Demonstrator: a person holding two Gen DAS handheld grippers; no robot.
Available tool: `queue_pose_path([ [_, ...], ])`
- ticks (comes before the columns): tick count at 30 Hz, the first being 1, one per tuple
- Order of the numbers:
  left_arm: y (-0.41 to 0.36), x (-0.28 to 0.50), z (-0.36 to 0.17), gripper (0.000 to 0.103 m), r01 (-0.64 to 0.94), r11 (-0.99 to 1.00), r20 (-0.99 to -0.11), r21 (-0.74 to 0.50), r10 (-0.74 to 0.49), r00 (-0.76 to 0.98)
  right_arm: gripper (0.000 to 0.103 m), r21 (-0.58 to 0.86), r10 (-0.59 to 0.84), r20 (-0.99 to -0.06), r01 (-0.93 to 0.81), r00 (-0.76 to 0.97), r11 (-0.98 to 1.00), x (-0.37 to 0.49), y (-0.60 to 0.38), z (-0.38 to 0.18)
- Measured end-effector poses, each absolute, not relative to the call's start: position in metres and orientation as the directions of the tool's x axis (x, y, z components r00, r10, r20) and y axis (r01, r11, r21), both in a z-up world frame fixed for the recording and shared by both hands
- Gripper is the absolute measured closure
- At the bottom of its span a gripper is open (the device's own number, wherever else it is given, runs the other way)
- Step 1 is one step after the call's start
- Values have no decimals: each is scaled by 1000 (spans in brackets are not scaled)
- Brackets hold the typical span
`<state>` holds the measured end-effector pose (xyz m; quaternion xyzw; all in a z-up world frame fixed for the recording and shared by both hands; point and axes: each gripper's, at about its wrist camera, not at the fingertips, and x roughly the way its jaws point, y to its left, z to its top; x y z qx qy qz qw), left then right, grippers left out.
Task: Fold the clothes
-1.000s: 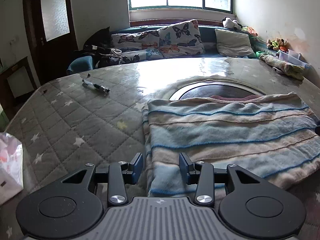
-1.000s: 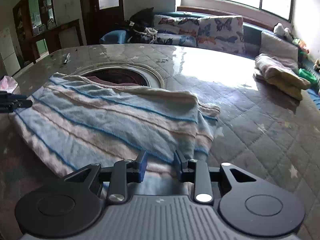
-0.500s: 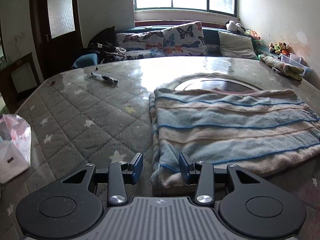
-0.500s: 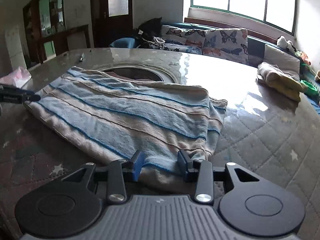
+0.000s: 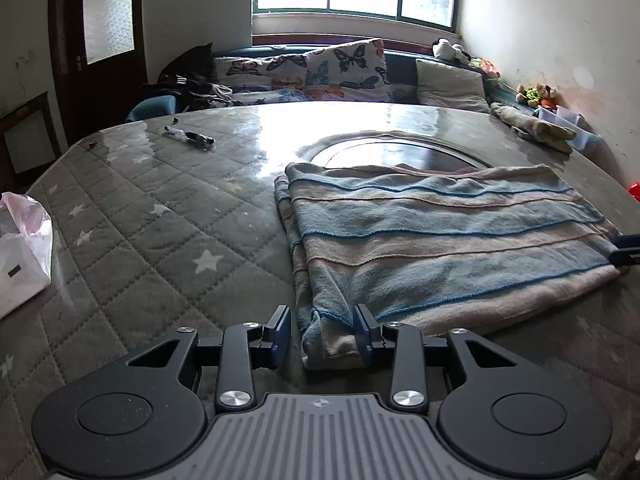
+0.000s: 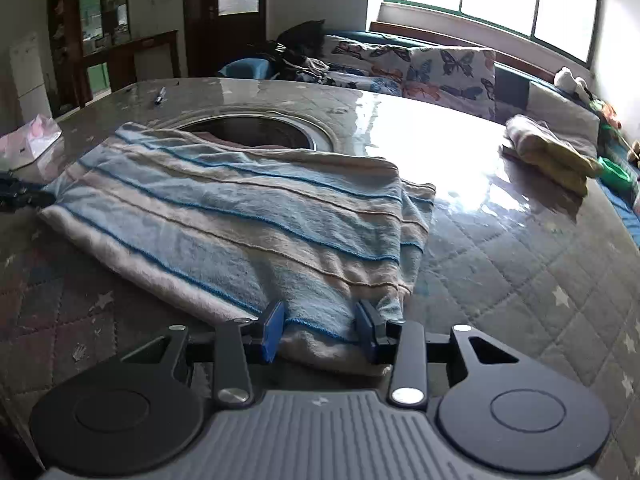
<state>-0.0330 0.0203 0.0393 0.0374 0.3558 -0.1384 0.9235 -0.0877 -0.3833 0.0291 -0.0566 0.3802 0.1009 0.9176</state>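
A folded blue and beige striped garment [image 5: 440, 240] lies flat on the quilted grey table [image 5: 140, 220]; it also shows in the right wrist view [image 6: 248, 216]. My left gripper [image 5: 322, 330] is open, its jaws either side of the garment's near left corner. My right gripper [image 6: 320, 330] is open, its jaws either side of the near right corner. Neither grips the cloth. The right gripper's tip shows at the far right of the left wrist view [image 5: 628, 246], and the left gripper's tip shows at the far left of the right wrist view [image 6: 20, 196].
A round dark recess [image 5: 400, 156] sits in the table behind the garment. A pen [image 5: 190, 135] lies far left, a white plastic bag [image 5: 22, 256] at the left edge, a folded yellow-green cloth [image 6: 548, 152] at the far right. A sofa with butterfly cushions [image 5: 320, 76] stands behind.
Both grippers have drawn back toward me and lowered to the table. The garment's near edge, earlier under the jaws, now lies flat between the open fingers.
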Motion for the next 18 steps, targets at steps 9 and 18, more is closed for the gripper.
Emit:
queue_pose_path([
  [9,5,-47,67,62,318,947,-597,38,-234,767,64,-31,237,-659,-341,713,939,-89,-338,56],
  [18,-34,-51,57,62,430,903,-596,17,-336,729,64,-13,361,-658,-489,661,872,-70,-275,50],
])
